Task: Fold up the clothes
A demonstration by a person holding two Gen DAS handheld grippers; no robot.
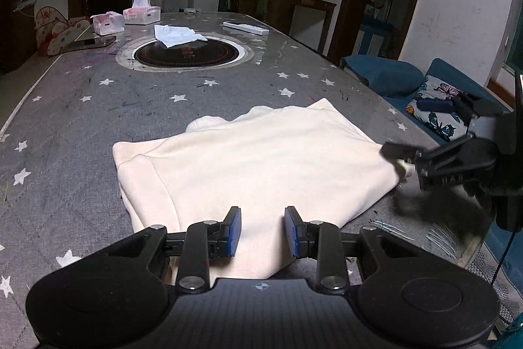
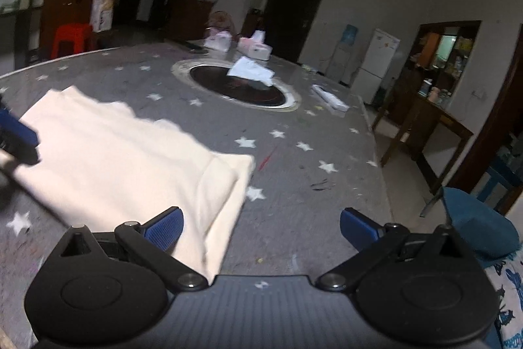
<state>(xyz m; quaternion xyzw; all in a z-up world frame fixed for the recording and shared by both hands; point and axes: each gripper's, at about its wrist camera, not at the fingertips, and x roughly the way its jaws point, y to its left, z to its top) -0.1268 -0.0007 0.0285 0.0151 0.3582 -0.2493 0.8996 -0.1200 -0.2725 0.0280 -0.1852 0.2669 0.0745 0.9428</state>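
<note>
A cream garment (image 1: 261, 159) lies folded on the grey star-print tablecloth (image 1: 81, 107). My left gripper (image 1: 263, 231) hovers over the garment's near edge. Its blue pads (image 1: 232, 231) stand a little apart, with the cloth below them and nothing pinched. In the right wrist view the same garment (image 2: 124, 159) lies at the left. There my right gripper (image 2: 261, 228) is open wide at the garment's folded corner, one finger over the cloth and the other over bare table. From the left wrist view the right gripper (image 1: 410, 128) shows at the garment's right corner.
A white cloth (image 1: 178, 35) lies on the round black inset (image 1: 189, 54) mid-table. Tissue boxes (image 1: 142, 12), a dark tablet (image 1: 91, 42) and a white strip (image 1: 245, 27) sit at the far end. A blue sofa with cushions (image 1: 385, 74) runs along the table's right edge.
</note>
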